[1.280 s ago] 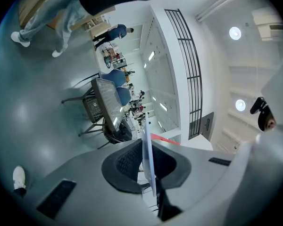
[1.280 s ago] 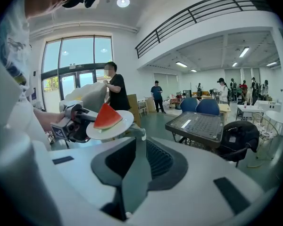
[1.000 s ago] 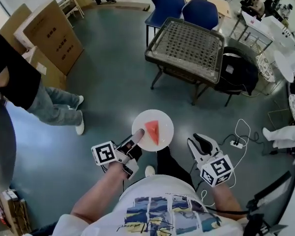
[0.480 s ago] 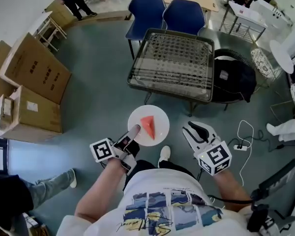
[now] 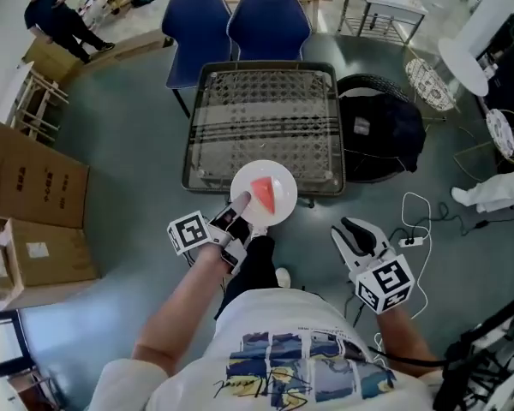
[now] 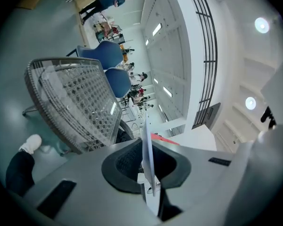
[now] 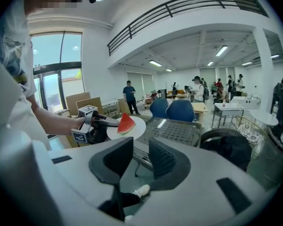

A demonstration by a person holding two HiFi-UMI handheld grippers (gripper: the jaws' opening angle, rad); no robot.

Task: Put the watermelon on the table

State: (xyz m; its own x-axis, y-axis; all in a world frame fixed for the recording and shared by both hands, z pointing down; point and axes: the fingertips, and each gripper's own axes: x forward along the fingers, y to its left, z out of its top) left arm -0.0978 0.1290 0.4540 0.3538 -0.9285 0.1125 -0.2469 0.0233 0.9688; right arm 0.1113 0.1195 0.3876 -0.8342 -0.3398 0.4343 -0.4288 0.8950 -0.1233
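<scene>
Topping plate [image 5: 283, 181] in left tool [image 5: 242, 204] (watermelon [image 5: 265, 195])

Two blue chairs [image 5: 270, 26], big cardboard boxes [image 5: 30, 182], black bag [image 5: 381, 135]

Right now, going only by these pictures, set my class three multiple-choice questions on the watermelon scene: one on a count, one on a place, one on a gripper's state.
1. How many blue chairs stand behind the metal mesh table? A one; B two; C four.
2. Where is the red watermelon wedge? A on the table top; B on a chair seat; C on the white round plate that the left gripper holds by its rim.
3. How do the right gripper's fingers stand? A apart, nothing between them; B closed on the plate; C closed on the wedge.

Answers:
1 B: two blue seats show side by side beyond the table.
2 C: the wedge lies on the plate, which is held in the air.
3 A: the right gripper view shows a clear gap between the fingers.
</scene>
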